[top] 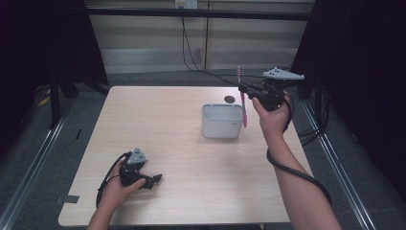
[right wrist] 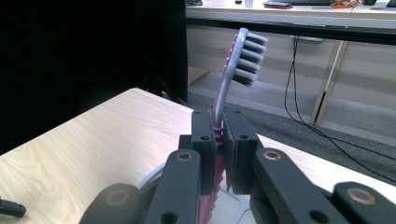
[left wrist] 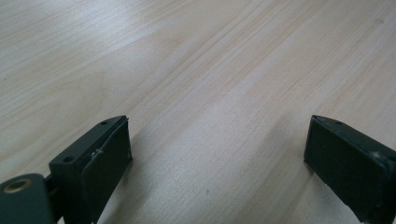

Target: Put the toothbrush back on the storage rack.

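Holding the pink toothbrush point(top: 243, 103) upright, the right gripper point(top: 250, 90) pinches it on the ribbed part of the handle just under the neck, its fingers point(right wrist: 204, 140) pressed against both sides. The brush looks light and stiff, a slim plastic stick with a narrow, smooth handle that could twist or slide in a loose pinch, so the ribbed grip zone is probably the best place to take it, and a firm squeeze should do no harm. The bristled head point(right wrist: 250, 58) rises above the fingers, while the lower handle hangs below them, over the right end of the white holder point(top: 221, 120) standing toward the far right of the desk point(top: 158, 124). Whether the tip is already inside a compartment is hard to tell. The left gripper point(top: 152, 181) rests low at the near left of the desk, its fingers point(left wrist: 100, 161) spread wide with nothing between them.
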Demonstrator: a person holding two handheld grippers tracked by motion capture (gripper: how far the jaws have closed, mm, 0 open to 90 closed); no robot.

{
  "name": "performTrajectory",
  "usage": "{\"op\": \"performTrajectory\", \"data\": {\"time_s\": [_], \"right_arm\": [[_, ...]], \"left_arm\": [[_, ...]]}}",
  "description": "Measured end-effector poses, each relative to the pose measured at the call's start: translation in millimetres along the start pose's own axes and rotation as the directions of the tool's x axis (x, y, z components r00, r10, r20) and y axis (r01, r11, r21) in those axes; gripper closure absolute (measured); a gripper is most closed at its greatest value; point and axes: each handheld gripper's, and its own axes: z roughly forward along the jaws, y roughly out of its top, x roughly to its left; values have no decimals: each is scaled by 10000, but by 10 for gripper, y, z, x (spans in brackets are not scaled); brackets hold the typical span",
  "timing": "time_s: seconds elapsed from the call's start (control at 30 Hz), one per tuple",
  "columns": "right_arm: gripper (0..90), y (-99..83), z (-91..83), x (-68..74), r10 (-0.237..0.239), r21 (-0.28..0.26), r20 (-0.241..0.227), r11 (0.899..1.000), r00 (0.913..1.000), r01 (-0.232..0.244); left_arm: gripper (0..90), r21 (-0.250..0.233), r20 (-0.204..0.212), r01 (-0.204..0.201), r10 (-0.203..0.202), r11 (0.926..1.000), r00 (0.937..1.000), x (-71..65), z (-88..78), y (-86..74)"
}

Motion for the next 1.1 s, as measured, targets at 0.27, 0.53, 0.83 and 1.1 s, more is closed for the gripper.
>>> {"op": "performTrajectory", "data": {"time_s": [0.27, 0.53, 0.83, 1.1], "right_arm": [[839, 1, 20, -46, 62, -164, 150, 9998, 9999, -59], [838, 25, 45, -70, 70, -235, 327, 9997, 9994, -62], [838, 16, 96, -106, 82, -304, 406, 9995, 9991, -70], [838, 22, 149, -141, 49, -315, 498, 9995, 9987, -33]], "left_arm": [[69, -18, 31, 59, -59, 10000, 10000, -3, 2, -1], [69, -14, 25, 60, -60, 10000, 10000, -4, 2, -1], [69, -5, 2, 6, -6, 10000, 10000, 0, 0, 0], [69, 0, 3, -2, 2, 10000, 10000, -1, 0, 0]]}}
